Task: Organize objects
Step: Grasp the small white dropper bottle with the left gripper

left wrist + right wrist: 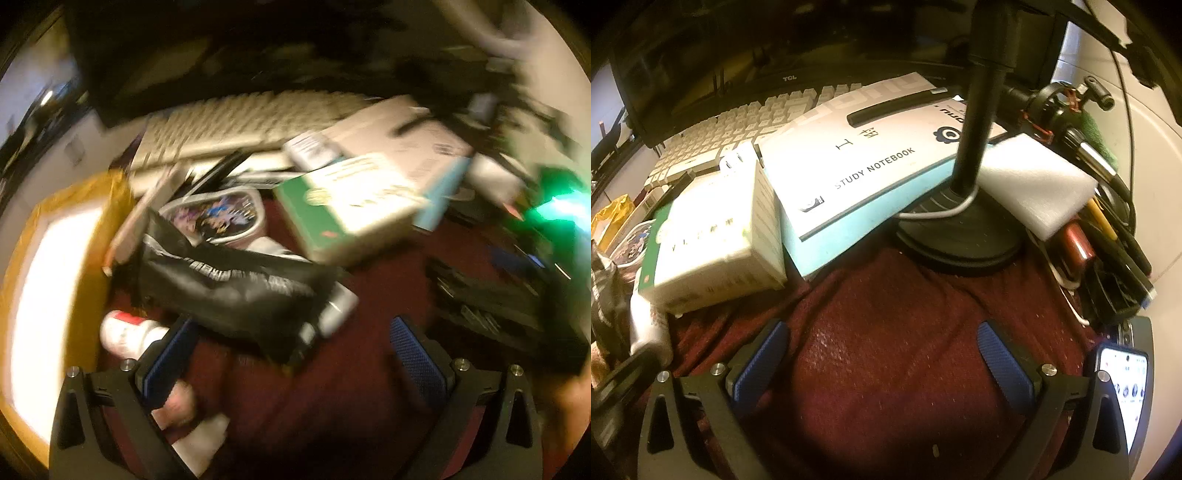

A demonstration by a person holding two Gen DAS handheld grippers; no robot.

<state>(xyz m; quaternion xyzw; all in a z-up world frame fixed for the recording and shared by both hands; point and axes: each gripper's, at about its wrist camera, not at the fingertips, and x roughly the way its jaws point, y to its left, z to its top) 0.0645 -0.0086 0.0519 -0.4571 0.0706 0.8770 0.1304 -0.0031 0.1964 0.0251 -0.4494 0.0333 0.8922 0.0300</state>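
A cluttered desk lies under a dark red cloth (pixel 905 332). My left gripper (pixel 295 354) stands open above the cloth, with a black foil pouch (pixel 229 291) just beyond its fingertips. A white bottle with a red cap (pixel 125 332) lies left of the left finger. A green and white box (pixel 347 210) sits further back. My right gripper (pixel 882 354) is open over bare cloth, nothing between its blue pads. Ahead of it lie the same box (pixel 716 236) and a light blue study notebook (pixel 857 166). The left wrist view is blurred.
A white keyboard (pixel 738 129) and a dark monitor (pixel 701 55) stand at the back. A black lamp base (pixel 960 240) sits right of the notebook, beside white foam (pixel 1034 184) and a pen holder (pixel 1108 258). A lit phone (pixel 1123 391) lies at the right. A yellow envelope (pixel 48 277) is at the left.
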